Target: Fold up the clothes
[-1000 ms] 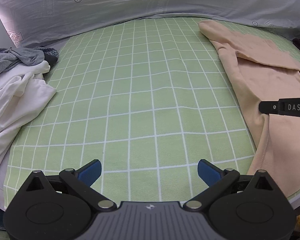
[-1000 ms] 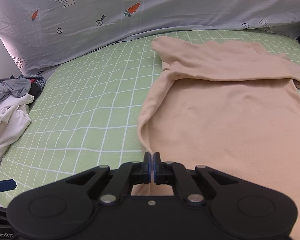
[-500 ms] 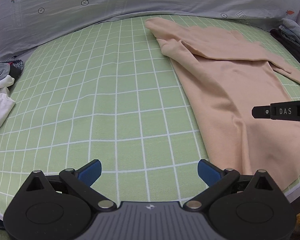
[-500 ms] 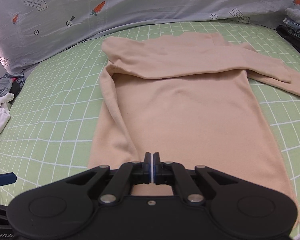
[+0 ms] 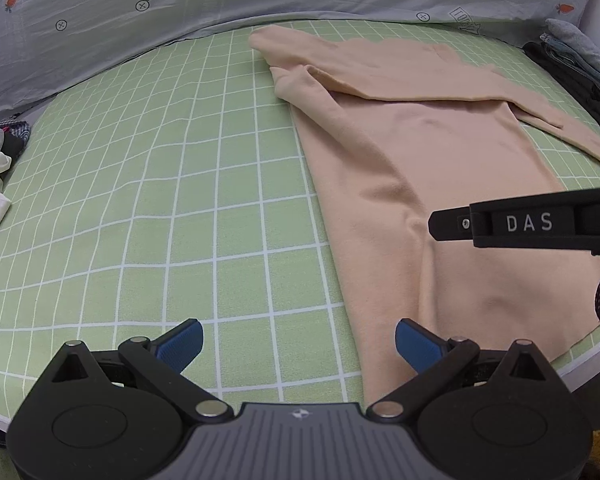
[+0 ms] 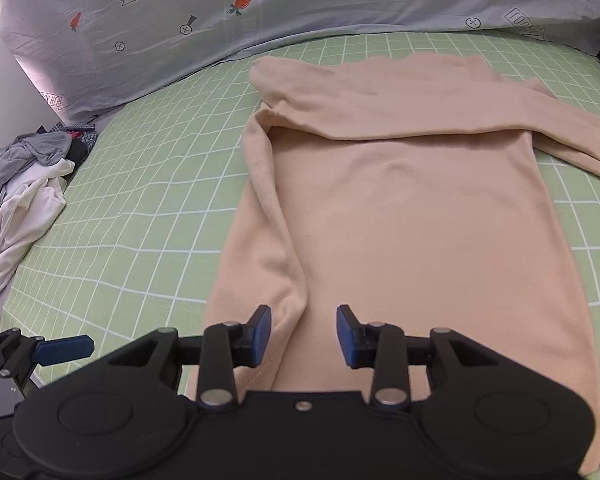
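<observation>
On the green checked sheet, from left: heaped white and grey clothes, left gripper released and empty, peach top spread flat, right gripper over its hem, opening, apparently clear of the cloth.

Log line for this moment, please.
step: fold peach top | left gripper: open, over green sheet | right gripper: opening above hem, nothing held | sleeve across chest

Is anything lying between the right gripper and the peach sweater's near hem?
Nothing visible. The right gripper, its jaws opening and empty, sits just above the sweater, whose near hem lies flat on the green sheet. The clothes pile lies well off to the side.
</observation>
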The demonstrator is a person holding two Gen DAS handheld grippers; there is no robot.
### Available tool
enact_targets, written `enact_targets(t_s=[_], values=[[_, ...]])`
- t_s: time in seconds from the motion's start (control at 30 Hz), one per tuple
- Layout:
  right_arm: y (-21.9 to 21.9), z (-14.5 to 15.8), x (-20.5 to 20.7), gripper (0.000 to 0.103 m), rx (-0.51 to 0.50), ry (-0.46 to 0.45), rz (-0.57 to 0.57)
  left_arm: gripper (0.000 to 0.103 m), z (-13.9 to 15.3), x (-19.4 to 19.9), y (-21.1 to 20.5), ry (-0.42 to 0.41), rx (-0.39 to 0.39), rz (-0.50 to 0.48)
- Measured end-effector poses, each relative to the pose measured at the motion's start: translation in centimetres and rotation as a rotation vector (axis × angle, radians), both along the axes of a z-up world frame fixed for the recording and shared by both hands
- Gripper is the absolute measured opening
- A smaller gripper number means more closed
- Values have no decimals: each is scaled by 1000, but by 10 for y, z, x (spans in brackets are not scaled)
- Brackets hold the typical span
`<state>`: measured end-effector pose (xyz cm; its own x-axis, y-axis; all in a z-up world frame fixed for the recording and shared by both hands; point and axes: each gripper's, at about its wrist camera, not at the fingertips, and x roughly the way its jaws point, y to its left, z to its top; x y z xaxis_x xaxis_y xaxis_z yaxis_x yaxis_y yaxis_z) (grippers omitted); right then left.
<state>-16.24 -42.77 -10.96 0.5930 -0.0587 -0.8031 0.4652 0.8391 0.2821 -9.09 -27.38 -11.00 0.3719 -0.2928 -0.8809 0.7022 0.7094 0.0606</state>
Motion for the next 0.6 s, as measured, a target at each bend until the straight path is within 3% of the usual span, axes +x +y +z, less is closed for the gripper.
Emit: enact_targets(t_s=[0.23, 0.6], values=[[-20, -5, -27, 39, -9, 34, -82, 101, -8, -12, -19, 26, -6, -36], [-63, -9, -67, 43, -28, 49, -218, 101, -27, -26, -50, 59, 49, -71]])
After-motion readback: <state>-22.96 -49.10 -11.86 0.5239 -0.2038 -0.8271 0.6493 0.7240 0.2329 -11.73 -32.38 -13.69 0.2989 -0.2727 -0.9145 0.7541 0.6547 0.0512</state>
